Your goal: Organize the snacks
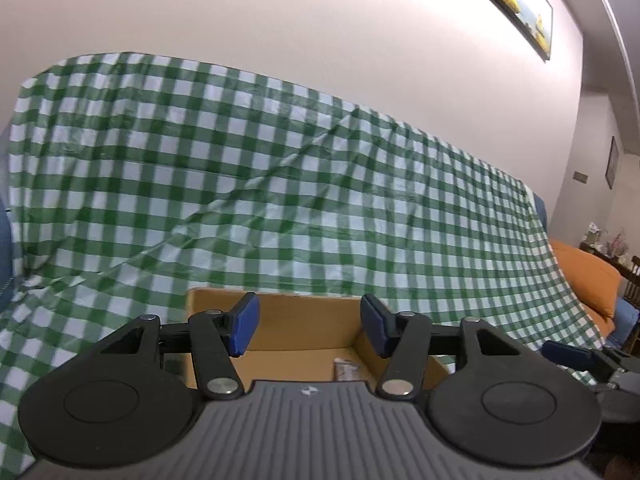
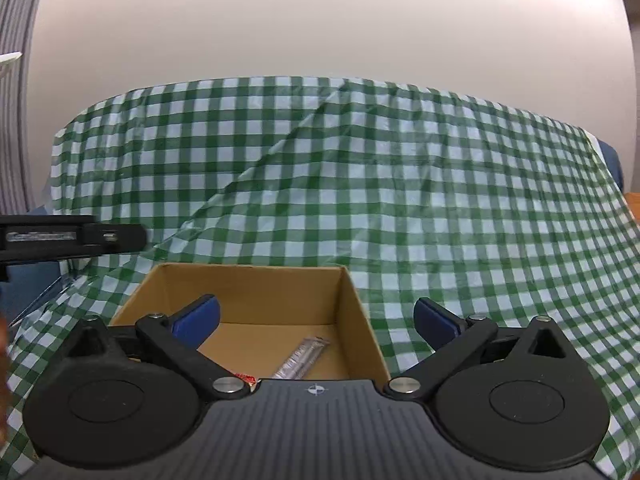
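An open cardboard box [image 2: 256, 280] sits on a green-and-white checked cloth [image 2: 400, 184]. On its floor lies a silvery snack bar wrapper [image 2: 302, 356], and a red-edged packet [image 2: 246, 378] peeks out near the box's front. My right gripper [image 2: 316, 324] hovers over the box, jaws wide apart and nothing between them. In the left wrist view the same box [image 1: 304, 320] lies just ahead, with a silvery wrapper [image 1: 348, 368] low inside. My left gripper [image 1: 310, 326] is open above it, and its blue pads [image 1: 244, 328] hold nothing.
The checked cloth [image 1: 280, 184] drapes up over a sofa back against a white wall. An orange cushion [image 1: 588, 280] lies at the far right. The other gripper's blue tip [image 1: 568, 350] shows at the right edge, and a black tool bar [image 2: 68, 236] crosses the left edge.
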The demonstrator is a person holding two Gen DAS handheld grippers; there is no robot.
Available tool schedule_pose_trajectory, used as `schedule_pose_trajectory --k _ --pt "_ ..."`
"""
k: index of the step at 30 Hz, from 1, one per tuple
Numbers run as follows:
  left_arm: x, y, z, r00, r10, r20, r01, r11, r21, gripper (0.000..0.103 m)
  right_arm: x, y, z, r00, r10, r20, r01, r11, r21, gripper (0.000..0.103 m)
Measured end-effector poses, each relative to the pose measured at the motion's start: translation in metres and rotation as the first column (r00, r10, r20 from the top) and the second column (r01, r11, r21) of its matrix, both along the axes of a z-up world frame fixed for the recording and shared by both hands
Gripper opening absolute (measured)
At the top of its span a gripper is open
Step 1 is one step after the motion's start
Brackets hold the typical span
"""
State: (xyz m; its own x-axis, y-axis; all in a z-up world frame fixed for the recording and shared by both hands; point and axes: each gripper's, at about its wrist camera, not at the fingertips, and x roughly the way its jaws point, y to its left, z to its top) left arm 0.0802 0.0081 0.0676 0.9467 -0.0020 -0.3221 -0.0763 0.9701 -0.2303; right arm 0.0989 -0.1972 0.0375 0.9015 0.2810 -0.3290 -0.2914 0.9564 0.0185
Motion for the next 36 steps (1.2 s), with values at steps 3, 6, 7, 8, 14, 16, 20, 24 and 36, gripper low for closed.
schedule_pose_trajectory --k 3,6,7,8,14,16,20,24,36 --pt "-0.013 0.007 0.000 0.999 0.028 -0.026 -0.028 1.000 0.001 0.067 -0.003 -0.008 -0.001 1.000 -0.024 -0.018 0.024 1.000 0.010 0.102" --pt "-0.029 0.009 0.000 0.997 0.050 -0.054 -0.049 0.999 0.017 0.073 -0.012 -0.016 -0.002 0.998 -0.041 -0.039 0.041 0.999 0.015 0.102" --pt "-0.035 0.008 0.001 0.997 0.053 -0.059 -0.051 0.998 0.023 0.078 -0.015 -0.018 -0.001 0.998 -0.047 -0.043 0.047 0.999 0.016 0.102" --pt "-0.042 0.007 0.001 0.996 0.056 -0.064 -0.054 0.998 0.030 0.080 -0.020 -0.020 -0.001 0.998 -0.051 -0.046 0.052 0.998 0.016 0.102" --pt "-0.084 -0.010 -0.011 0.983 0.056 -0.177 -0.047 0.998 0.053 0.101 -0.047 -0.026 -0.003 0.987 -0.055 -0.149 0.054 0.998 -0.007 0.102" --pt "-0.097 -0.017 -0.017 0.974 0.051 -0.219 -0.040 0.998 0.054 0.102 -0.059 -0.027 -0.007 0.978 -0.053 -0.203 0.053 0.999 -0.003 0.102" --pt "-0.118 -0.031 -0.032 0.955 0.055 -0.291 -0.040 0.997 0.058 0.102 -0.084 -0.025 -0.017 0.968 -0.036 -0.249 0.031 0.999 -0.024 0.102" --pt "-0.129 -0.039 -0.057 0.923 0.086 -0.375 -0.067 0.996 0.063 0.102 -0.099 -0.021 -0.030 0.951 -0.030 -0.306 0.017 0.999 -0.047 0.102" --pt "-0.122 -0.039 -0.062 0.911 0.106 -0.397 -0.080 0.993 0.082 0.102 -0.092 -0.010 -0.038 0.940 -0.041 -0.338 0.009 0.995 -0.097 0.102"
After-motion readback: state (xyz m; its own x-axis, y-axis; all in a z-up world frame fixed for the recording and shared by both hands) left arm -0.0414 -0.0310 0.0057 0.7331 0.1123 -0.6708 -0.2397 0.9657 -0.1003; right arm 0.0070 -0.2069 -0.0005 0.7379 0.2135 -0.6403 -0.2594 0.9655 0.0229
